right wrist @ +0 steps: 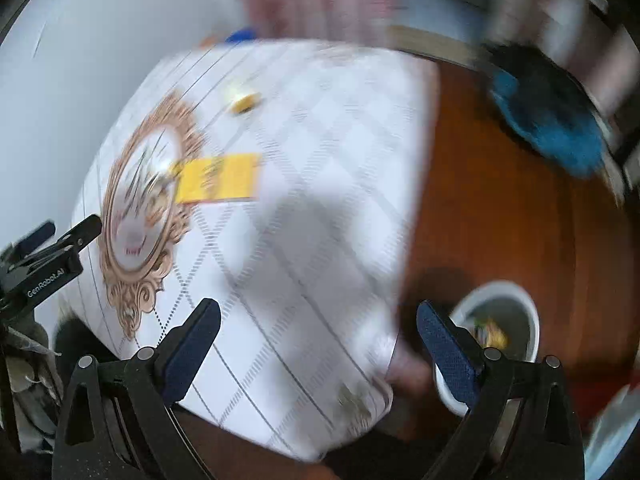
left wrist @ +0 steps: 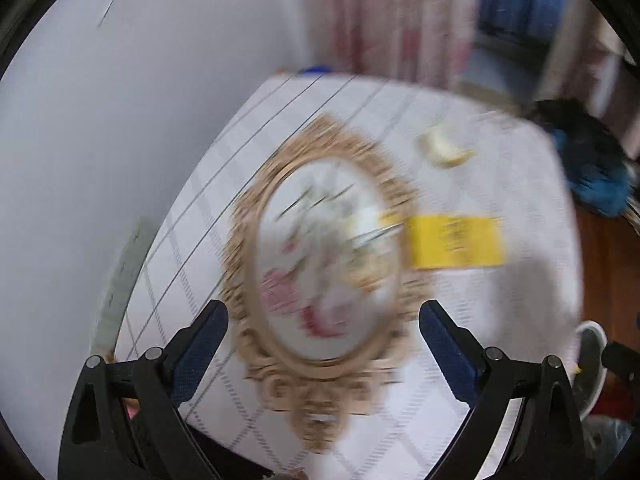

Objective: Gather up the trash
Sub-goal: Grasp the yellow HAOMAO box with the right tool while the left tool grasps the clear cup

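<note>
The yellow wrapper (left wrist: 454, 242) lies flat on the counter (left wrist: 480, 320), its left end touching or just overlapping the rim of the ornate oval design (left wrist: 320, 264) printed on the white cloth; blur hides which. It looks like thin, flat packaging with dark print I cannot read, so I judge it light and likely to slide if I come at it carelessly. Farther back sits a smaller pale yellow scrap (left wrist: 444, 146), crumpled or curled, well apart from the wrapper and nearer the far edge. Both pieces are yet to be collected, so I take this to be the approach to the next pick. My left tool (left wrist: 324, 320) hovers over the oval design with its fingers spread wide and nothing between them. My right tool (right wrist: 318, 322) is likewise wide and empty, over the near corner of the counter. Beside that corner, down on the brown floor, stands the white bin (right wrist: 532, 320), with some colourful rubbish already inside. Next I would lower one tool onto the wrapper's free edge, pinch it, and carry it across to the bin.
</note>
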### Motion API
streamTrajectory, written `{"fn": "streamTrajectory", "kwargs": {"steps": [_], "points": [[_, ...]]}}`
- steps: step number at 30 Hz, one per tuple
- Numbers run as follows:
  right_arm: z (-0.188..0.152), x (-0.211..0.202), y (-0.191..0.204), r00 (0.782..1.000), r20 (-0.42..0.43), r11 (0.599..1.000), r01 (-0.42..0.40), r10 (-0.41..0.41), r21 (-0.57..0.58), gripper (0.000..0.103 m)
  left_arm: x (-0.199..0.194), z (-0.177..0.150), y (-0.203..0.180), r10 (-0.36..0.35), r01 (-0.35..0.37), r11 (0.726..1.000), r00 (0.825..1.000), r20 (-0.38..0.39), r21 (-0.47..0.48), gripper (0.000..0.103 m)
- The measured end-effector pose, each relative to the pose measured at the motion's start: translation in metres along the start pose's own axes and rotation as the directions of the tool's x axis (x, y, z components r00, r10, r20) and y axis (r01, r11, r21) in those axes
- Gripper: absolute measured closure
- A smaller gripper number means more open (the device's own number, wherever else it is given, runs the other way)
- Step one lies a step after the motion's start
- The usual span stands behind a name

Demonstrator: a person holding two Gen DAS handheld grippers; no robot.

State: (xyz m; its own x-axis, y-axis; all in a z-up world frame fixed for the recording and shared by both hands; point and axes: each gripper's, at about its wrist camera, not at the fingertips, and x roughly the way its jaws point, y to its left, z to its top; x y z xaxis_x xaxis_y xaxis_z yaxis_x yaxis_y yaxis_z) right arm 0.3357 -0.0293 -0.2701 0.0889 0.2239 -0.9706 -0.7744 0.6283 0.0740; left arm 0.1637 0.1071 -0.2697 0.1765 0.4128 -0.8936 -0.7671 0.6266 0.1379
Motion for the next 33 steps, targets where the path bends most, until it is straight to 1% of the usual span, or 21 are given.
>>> {"fn": "streamTrajectory", "kwargs": {"steps": [2, 4, 6, 7, 9, 10, 12, 14, 16, 18, 19, 21, 22, 23, 24, 25, 27, 30, 33], "points": [[0.022, 0.023, 0.031, 0.999, -0.047, 0.994, 0.016, -0.021, -0.112, 0.003, 0.022, -0.007, 0.020, 0.015, -0.017, 0.999, 0.999, -0.040, -0.040, 0.005], [0.046, 0.047, 0.064, 0.995, -0.077, 0.968, 0.045, -0.066, -0.247, 0.003, 0.037, -0.011, 0.032, 0.020, -0.025, 0.997, 0.998, -0.066, -0.067, 0.005], [0.065, 0.065, 0.085, 0.990, -0.098, 0.935, 0.057, -0.097, -0.349, 0.003, 0.050, -0.014, 0.044, 0.015, -0.024, 0.995, 0.996, -0.090, -0.096, 0.005], [0.073, 0.075, 0.094, 0.988, -0.109, 0.915, 0.059, -0.111, -0.399, 0.003, 0.054, -0.014, 0.047, 0.014, -0.025, 0.994, 0.995, -0.097, -0.107, 0.005], [0.090, 0.091, 0.115, 0.983, -0.110, 0.850, 0.072, -0.150, -0.521, 0.003, 0.063, -0.015, 0.054, 0.006, -0.020, 0.991, 0.994, -0.108, -0.130, 0.005], [0.095, 0.100, 0.125, 0.981, -0.106, 0.809, 0.073, -0.165, -0.584, 0.003, 0.066, -0.014, 0.056, 0.002, -0.017, 0.991, 0.994, -0.112, -0.136, 0.005], [0.102, 0.116, 0.132, 0.974, -0.143, 0.775, 0.047, -0.175, -0.630, 0.003, 0.072, -0.013, 0.057, -0.003, -0.015, 0.990, 0.993, -0.121, -0.142, 0.005], [0.109, 0.130, 0.134, 0.968, -0.176, 0.761, 0.020, -0.176, -0.649, 0.003, 0.074, -0.014, 0.059, -0.002, -0.016, 0.989, 0.992, -0.125, -0.145, 0.005], [0.113, 0.144, 0.132, 0.961, -0.216, 0.760, -0.010, -0.173, -0.650, 0.003, 0.077, -0.014, 0.061, -0.005, -0.014, 0.989, 0.992, -0.126, -0.149, 0.005], [0.115, 0.151, 0.128, 0.959, -0.246, 0.776, -0.047, -0.142, -0.630, 0.004, 0.081, -0.013, 0.062, -0.009, -0.010, 0.989, 0.992, -0.127, -0.147, 0.005], [0.115, 0.151, 0.124, 0.962, -0.245, 0.788, -0.056, -0.123, -0.613, 0.004, 0.080, -0.014, 0.063, -0.010, -0.008, 0.990, 0.992, -0.124, -0.144, 0.005], [0.114, 0.149, 0.113, 0.966, -0.243, 0.823, -0.069, -0.086, -0.564, 0.009, 0.080, -0.015, 0.065, -0.011, -0.005, 0.990, 0.993, -0.119, -0.138, 0.005], [0.112, 0.145, 0.107, 0.971, -0.227, 0.842, -0.062, -0.073, -0.536, 0.016, 0.082, -0.013, 0.064, -0.014, -0.002, 0.991, 0.993, -0.118, -0.135, 0.005], [0.111, 0.142, 0.103, 0.974, -0.216, 0.858, -0.055, -0.066, -0.511, 0.029, 0.079, -0.013, 0.061, -0.016, 0.001, 0.992, 0.993, -0.114, -0.129, 0.005], [0.109, 0.136, 0.096, 0.978, -0.199, 0.887, -0.043, -0.056, -0.460, 0.034, 0.077, -0.013, 0.061, -0.018, 0.004, 0.992, 0.994, -0.110, -0.125, 0.005], [0.105, 0.133, 0.088, 0.978, -0.202, 0.915, -0.042, -0.044, -0.402, 0.034, 0.074, -0.014, 0.060, -0.024, 0.011, 0.993, 0.994, -0.106, -0.119, 0.005], [0.094, 0.128, 0.065, 0.977, -0.211, 0.973, -0.037, -0.012, -0.228, 0.034, 0.069, -0.016, 0.057, -0.037, 0.028, 0.995, 0.995, -0.093, -0.101, 0.005], [0.069, 0.118, 0.033, 0.979, -0.202, 0.999, -0.025, 0.020, -0.023, 0.034, 0.061, -0.020, 0.049, -0.049, 0.045, 0.998, 0.996, -0.075, -0.054, 0.005], [0.041, 0.108, 0.004, 0.980, -0.192, 0.987, -0.023, 0.053, 0.157, 0.034, 0.061, -0.020, 0.036, -0.072, 0.072, 0.997, 0.995, -0.075, -0.005, 0.005]]}}
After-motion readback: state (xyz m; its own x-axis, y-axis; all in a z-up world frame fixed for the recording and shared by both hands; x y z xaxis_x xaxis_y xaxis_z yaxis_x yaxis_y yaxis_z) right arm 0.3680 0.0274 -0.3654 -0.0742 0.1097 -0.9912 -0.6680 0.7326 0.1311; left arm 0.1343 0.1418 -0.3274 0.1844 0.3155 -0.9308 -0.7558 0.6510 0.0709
